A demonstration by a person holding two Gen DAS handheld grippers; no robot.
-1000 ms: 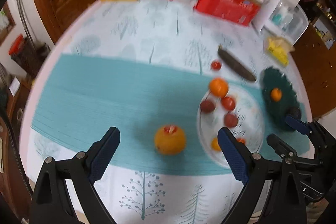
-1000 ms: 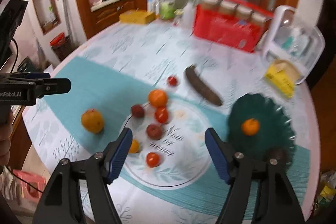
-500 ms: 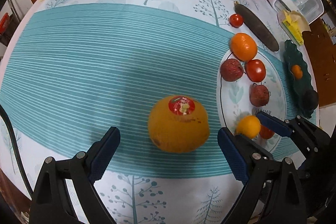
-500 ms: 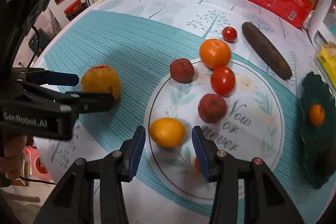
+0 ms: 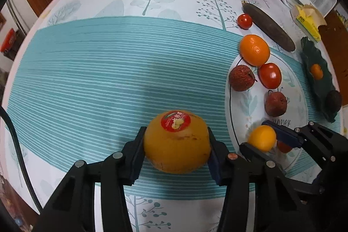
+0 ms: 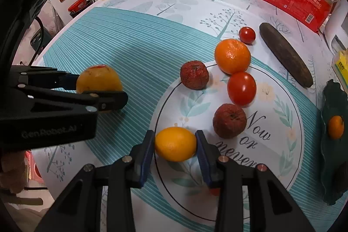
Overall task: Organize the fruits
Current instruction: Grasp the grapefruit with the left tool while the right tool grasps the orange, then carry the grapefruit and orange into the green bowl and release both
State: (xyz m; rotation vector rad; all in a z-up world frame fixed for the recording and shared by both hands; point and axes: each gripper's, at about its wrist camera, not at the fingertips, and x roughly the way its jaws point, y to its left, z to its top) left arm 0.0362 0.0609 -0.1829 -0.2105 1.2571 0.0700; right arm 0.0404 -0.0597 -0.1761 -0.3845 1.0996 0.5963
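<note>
The big fruit sits on the bench, left of the round plate. On the plate lie a small fruit at the near edge and a tomato farther back. Right of the plate stands a leaf dish holding one little fruit.

both grippers point steeply down at the table; the left gripper has just been closing and its pads press a fruit's sides, the right gripper likewise, jaws just closing, clamped on another fruit between them
</note>
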